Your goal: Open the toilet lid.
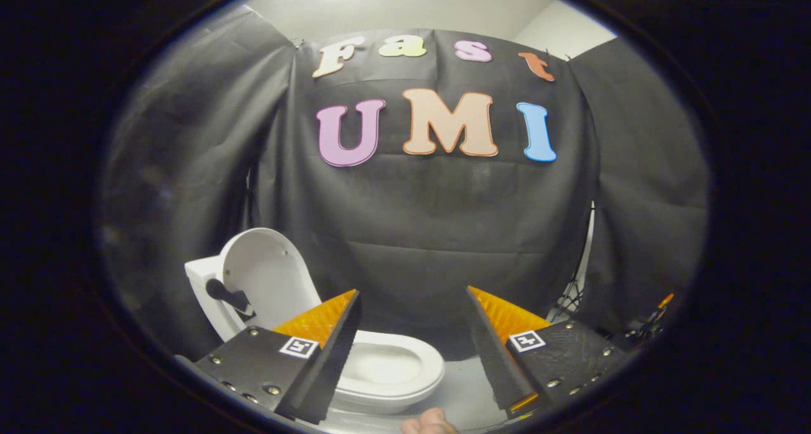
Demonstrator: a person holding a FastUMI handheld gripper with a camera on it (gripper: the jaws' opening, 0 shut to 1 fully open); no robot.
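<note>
Standing raised, toilet lid — tool spread wide, holding nothing.

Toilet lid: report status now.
Gripper open, fingers apart, holding nothing. Toilet lid raised upright, bowl exposed, beyond the left finger. Nothing between fingers and toilet.

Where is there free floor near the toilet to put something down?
Bare floor lies right of the toilet bowl, between the open fingers of the gripper, reaching back to the black cloth wall. Left is crowded: the raised toilet lid and the tank stand close to the cloth. A fingertip shows at the near edge.
</note>
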